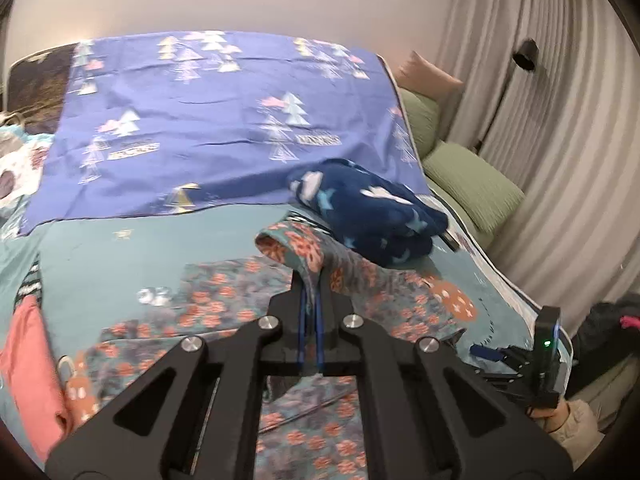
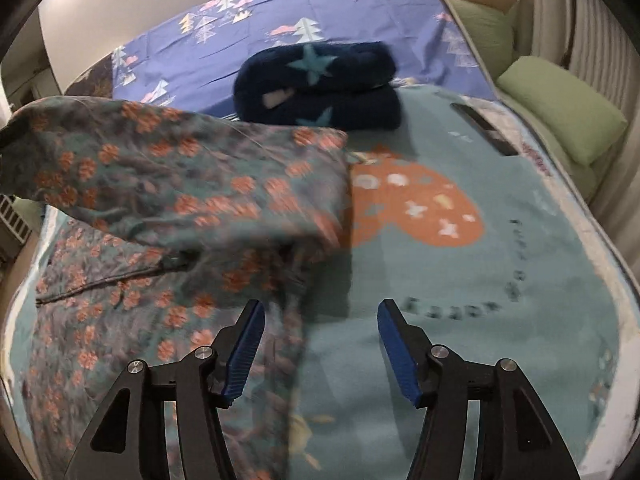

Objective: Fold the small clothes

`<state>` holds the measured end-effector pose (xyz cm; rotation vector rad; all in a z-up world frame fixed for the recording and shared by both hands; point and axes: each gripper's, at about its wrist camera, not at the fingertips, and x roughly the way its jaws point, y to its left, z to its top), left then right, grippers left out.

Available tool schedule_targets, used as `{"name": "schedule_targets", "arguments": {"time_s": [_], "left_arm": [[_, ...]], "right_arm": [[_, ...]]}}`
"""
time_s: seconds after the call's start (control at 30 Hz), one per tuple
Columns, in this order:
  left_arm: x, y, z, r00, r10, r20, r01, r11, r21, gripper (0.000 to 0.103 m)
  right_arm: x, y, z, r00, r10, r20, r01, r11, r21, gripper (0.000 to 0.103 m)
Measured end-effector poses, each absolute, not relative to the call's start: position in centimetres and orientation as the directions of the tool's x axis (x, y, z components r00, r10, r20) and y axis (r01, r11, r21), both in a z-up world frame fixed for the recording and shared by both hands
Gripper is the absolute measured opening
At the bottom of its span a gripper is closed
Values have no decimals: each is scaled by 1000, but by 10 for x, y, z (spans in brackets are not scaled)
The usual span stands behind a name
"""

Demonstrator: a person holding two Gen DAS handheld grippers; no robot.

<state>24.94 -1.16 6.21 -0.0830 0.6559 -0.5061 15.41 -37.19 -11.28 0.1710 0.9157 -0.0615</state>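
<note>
The teal blanket (image 2: 500,248) covers the near half of the bed and runs to the mattress edge on the right, where green cushions (image 1: 472,188) sit against a pleated curtain (image 1: 560,140). Right of the floral garment (image 2: 168,208) the blanket lies bare around an orange heart print. A purple sheet (image 1: 208,128) covers the far half up to the wall. A folded dark blue fleece (image 2: 320,88) rests on the seam between sheet and blanket, just beyond the garment.

The garment's left and near portions are cut off by the frame in both views, and motion blur smears its raised fold. A pink cloth (image 1: 28,360) at the left edge is only partly visible.

The left gripper (image 1: 311,280) is clenched on a bunched corner of the garment, lifted clear of the bed. The right gripper (image 2: 320,320) stands released, its jaws apart above the blanket, with the garment's hanging edge between them but not pinched.
</note>
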Motion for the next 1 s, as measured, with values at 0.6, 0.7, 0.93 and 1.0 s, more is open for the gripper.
{"name": "schedule_targets", "arguments": {"time_s": [0.6,0.7,0.93,1.0], "left_arm": [[248,103,-19,646,-350,-678,204,935,-289,5],[253,115,-28,641,-336,-690,175,940,-294,5],[260,130,-68,573,-265,-775,95,961,-258,34],[259,139,-75,576,-232,-784,58,968,-244,38]], "right_arm": [[155,-344,-114,600,35,-799,78,992,102,60],[152,-339,-108,607,74,-791,31,993,116,60],[155,-337,-101,616,127,-777,3,987,164,64],[158,-342,-100,616,158,-772,14,977,211,64]]}}
